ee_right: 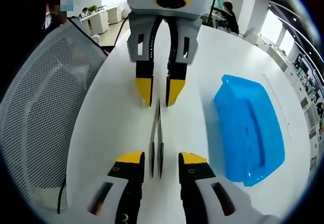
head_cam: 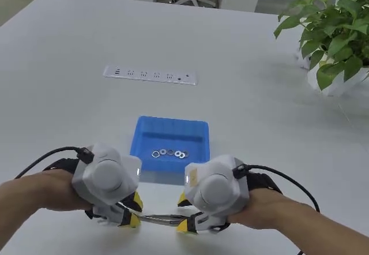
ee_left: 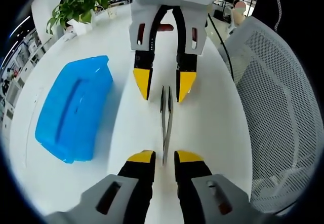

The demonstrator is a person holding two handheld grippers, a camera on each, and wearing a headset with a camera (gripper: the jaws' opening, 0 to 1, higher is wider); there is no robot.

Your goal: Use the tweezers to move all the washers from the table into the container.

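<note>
Steel tweezers lie flat on the white table near its front edge, between my two grippers, which face each other. My left gripper is open, its yellow tips on either side of the tweezers' narrow end. My right gripper is open too, and the tweezers' splayed end lies between its jaws. Neither jaw pair presses the tweezers. Just beyond stands a blue container with several washers in a row inside. The container is at left in the left gripper view and at right in the right gripper view.
A white power strip lies on the table beyond the container. A potted plant stands at the far right. A mesh office chair sits behind the table's near edge.
</note>
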